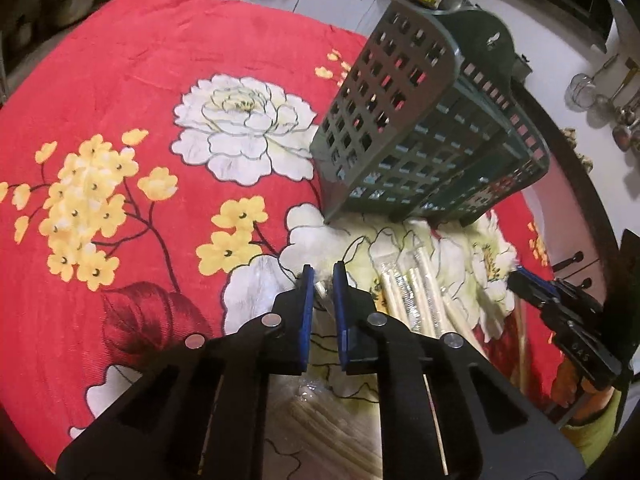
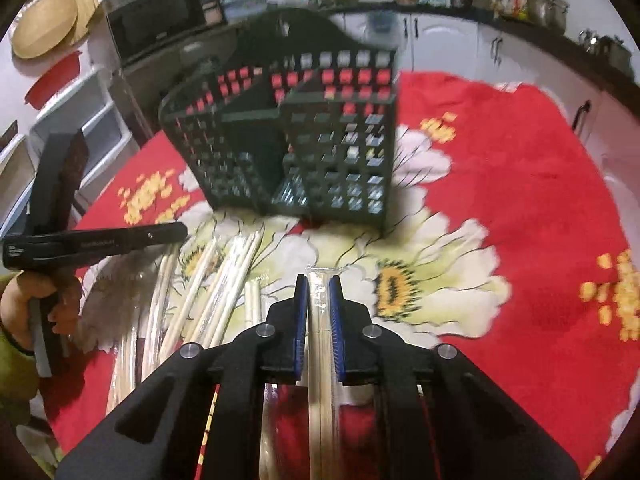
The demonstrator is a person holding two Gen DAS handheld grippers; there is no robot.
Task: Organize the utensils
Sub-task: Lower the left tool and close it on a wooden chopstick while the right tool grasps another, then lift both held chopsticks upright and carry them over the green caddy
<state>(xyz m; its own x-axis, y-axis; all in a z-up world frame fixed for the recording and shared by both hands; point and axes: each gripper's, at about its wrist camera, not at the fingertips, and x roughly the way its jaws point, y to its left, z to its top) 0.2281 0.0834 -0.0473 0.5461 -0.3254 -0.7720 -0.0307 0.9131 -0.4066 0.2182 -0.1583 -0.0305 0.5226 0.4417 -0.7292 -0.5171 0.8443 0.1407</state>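
- Table is covered w/ a red cloth with white and yellow flowers [image 1: 132, 92].
- A dark green plastic utensil caddy with square holes [image 2: 304, 140] stands upright on the cloth, at the far side of the chopsticks; inside it has dividers, several compartments.
- Right gripper [image 2: 318, 280]: black w/ blue pads, jaws nearly closed on a pair of pale wooden chopsticks in clear plastic wrapper [image 2: 319, 320]. The pair runs lengthwise between the pads, its tip sticks out a little past the fingertips.
- More wrapped pale wooden chopsticks [image 2: 216, 280] lie loose on the cloth, to the left of the right gripper, in front of the caddy.
- Left gripper [image 1: 320, 270]: jaws almost closed, clear crinkled wrapper between the pads; I cannot tell if chopsticks are inside.
- A hand in a yellow-green sleeve [image 2: 28, 300] holds the left gripper's handle.
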